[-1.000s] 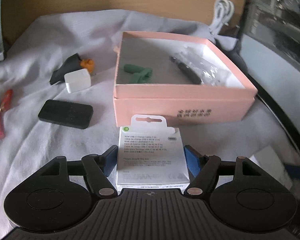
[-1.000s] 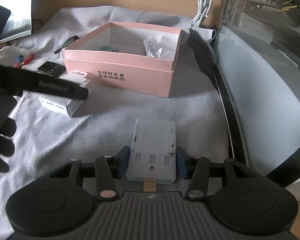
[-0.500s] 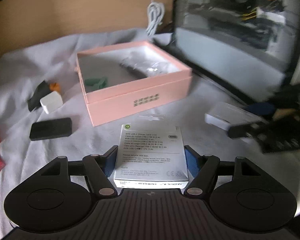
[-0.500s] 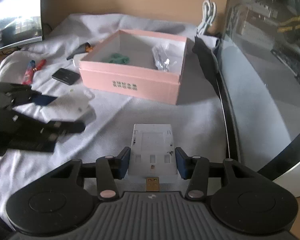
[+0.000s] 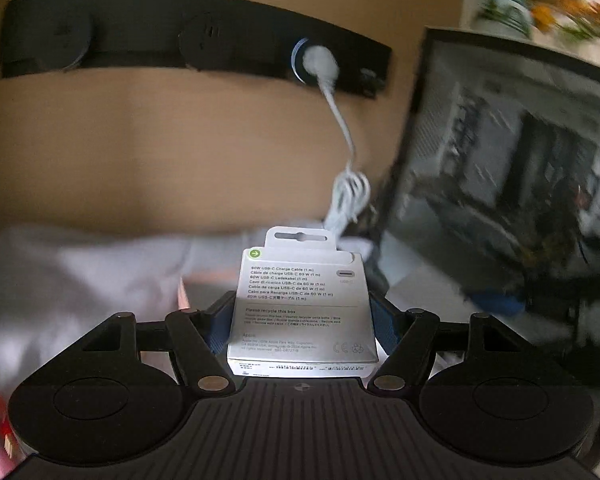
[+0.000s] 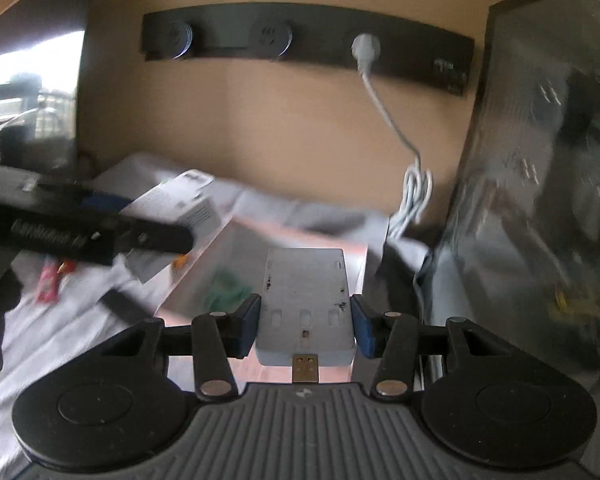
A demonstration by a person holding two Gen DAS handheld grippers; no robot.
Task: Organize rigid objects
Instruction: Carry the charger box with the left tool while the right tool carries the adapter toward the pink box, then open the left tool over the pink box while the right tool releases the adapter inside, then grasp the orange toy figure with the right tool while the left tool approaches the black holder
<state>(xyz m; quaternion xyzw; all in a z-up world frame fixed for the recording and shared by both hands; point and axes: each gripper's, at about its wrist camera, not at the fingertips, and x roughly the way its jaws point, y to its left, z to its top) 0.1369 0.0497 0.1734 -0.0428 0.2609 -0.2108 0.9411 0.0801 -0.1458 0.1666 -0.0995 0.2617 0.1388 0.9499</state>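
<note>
Left wrist: cable box between jaws

Left hand-held gripper and right hand-held gripper: black ribbed housing bearing a small round emblem, two round black discs, black linkage arms with silver pivot screws, blue finger pads. White lettering marks the left unit's side.

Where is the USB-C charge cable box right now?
The USB-C charge cable box is clamped in the left gripper; the right wrist view shows it lifted at left, over the pink box.
</note>
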